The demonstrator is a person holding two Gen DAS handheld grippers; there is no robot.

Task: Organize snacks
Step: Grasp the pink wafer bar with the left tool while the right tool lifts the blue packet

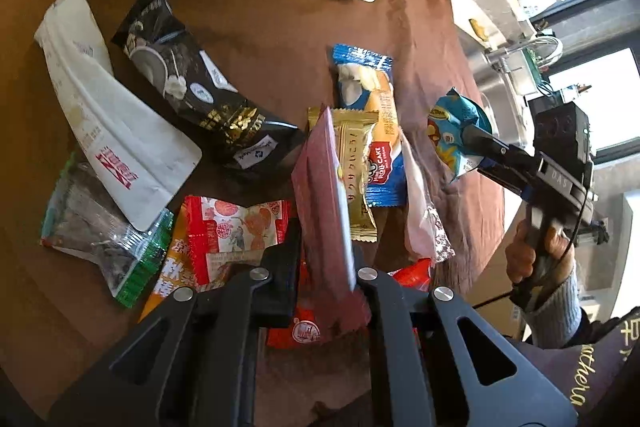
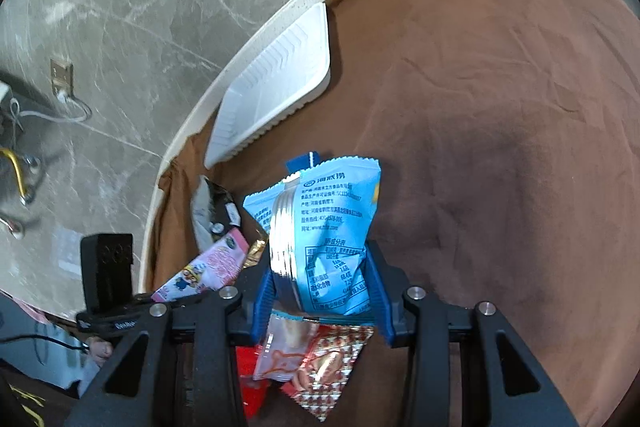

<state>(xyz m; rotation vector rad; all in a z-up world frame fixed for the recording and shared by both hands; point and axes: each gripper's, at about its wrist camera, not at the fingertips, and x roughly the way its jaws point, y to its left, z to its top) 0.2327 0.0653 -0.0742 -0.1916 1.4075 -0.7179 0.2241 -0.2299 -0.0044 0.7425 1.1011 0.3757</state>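
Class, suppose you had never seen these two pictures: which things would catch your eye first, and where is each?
The left gripper pinches a flat dusty-pink snack packet upright above the heap of wrappers on the brown cloth. The right gripper clamps a crinkled light-blue snack bag. A ribbed white plastic tray lies empty at the cloth's far edge.

Matt, creased brown cloth (image 2: 500,107) covers the table. Beyond the claws lies a smooth, ribbed white plastic tray (image 2: 280,83). Glossy crinkled film wraps the blue packet (image 2: 324,227).
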